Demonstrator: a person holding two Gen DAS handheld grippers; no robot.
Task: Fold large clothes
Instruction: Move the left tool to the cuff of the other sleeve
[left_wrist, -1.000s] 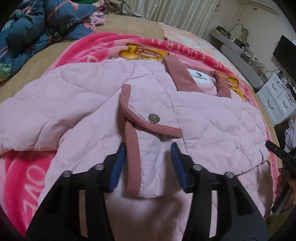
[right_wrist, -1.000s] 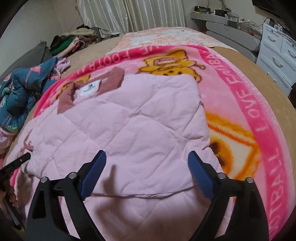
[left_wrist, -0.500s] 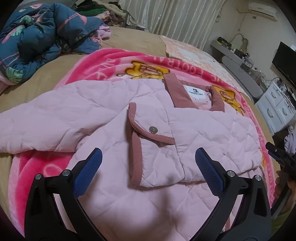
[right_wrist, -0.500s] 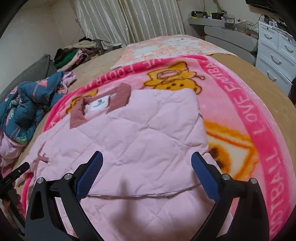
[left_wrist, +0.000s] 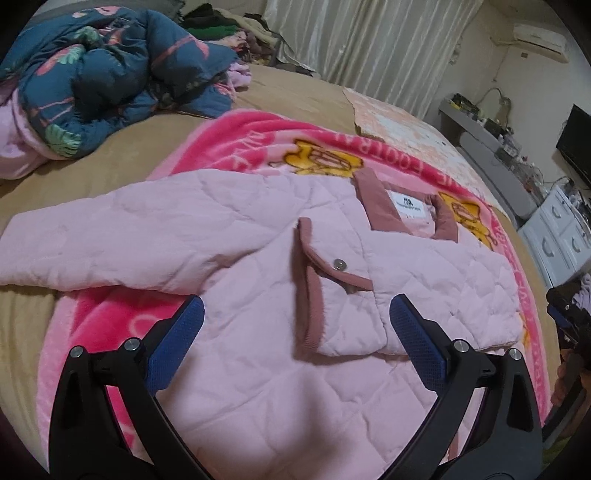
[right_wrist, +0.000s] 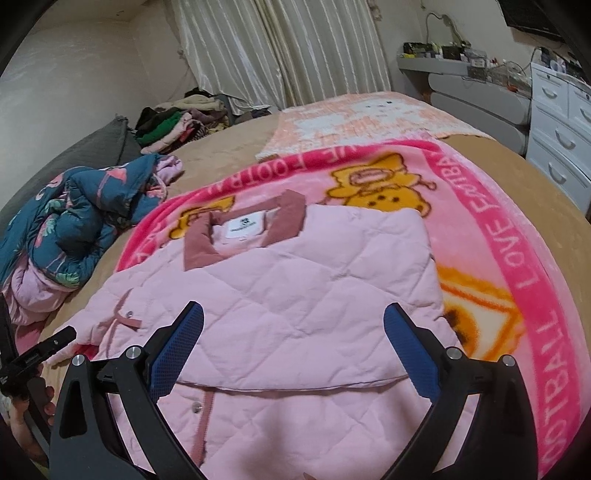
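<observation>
The pink quilted jacket lies spread on the pink cartoon blanket at the centre of both frames, one front panel folded across. The left hand-held gripper and the right hand-held gripper both hover above it, jaws wide, holding nothing. A blue floral quilt sits upper left.

Bare tan bed left of the jacket gives passage (crumpled blue quilt blocks far-left corner).

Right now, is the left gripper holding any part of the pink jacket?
No. The left gripper is wide open above the pink jacket, with nothing between its blue pads.
</observation>
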